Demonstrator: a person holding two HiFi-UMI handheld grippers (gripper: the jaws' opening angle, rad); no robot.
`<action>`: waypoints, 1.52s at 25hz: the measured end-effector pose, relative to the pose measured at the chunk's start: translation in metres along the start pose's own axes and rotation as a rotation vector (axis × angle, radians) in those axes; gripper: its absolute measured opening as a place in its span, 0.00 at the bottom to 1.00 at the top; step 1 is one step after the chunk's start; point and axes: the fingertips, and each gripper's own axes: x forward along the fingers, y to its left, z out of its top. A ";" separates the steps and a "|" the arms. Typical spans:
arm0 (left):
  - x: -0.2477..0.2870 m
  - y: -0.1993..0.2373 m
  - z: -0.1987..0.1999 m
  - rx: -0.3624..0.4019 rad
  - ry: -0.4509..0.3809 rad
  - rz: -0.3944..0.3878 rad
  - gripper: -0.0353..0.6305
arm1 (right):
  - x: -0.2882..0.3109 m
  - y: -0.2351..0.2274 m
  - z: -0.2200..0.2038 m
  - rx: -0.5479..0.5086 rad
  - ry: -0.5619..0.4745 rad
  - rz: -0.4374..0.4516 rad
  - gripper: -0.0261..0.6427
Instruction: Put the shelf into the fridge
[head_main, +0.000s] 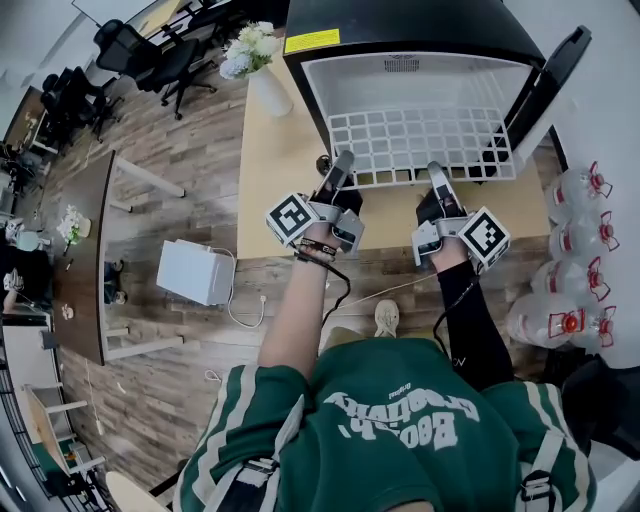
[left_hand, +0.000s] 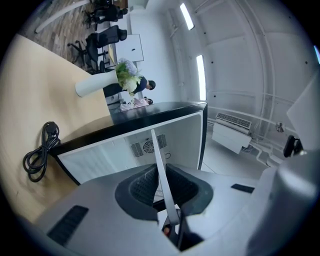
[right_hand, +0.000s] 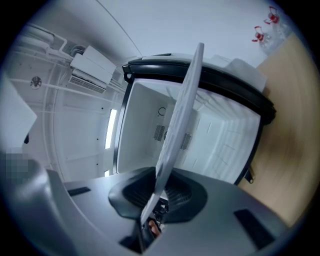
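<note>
Shelf (head_main: 420, 140) looks light, stiff, gridded; fingers of my left gripper (head_main: 343, 160) and right gripper (head_main: 437, 172) pinch its near rim, toward each corner.

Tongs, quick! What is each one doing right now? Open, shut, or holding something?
Left tongs: closed, holding the shelf by its near edge.
Right tongs: closed, holding the same shelf.

The fridge (head_main: 400, 25) beyond both tongs is cut off by the head view's top edge. Between the left tongs (left_hand: 162, 186) the shelf (left_hand: 157, 150) shows only edge-on, its grid unreadable, and likewise between the right tongs (right_hand: 160, 192). A person (left_hand: 146, 86) far beyond the left tongs is too small to make out.
</note>
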 end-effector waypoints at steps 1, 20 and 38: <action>0.000 0.004 0.000 0.000 -0.001 0.010 0.12 | 0.001 -0.001 0.000 -0.002 0.003 -0.005 0.12; 0.011 0.011 0.010 -0.067 -0.021 -0.019 0.11 | 0.017 0.007 -0.001 -0.020 0.010 0.042 0.13; 0.021 0.013 0.019 -0.052 -0.051 0.021 0.12 | 0.028 0.007 0.007 0.058 0.001 0.021 0.12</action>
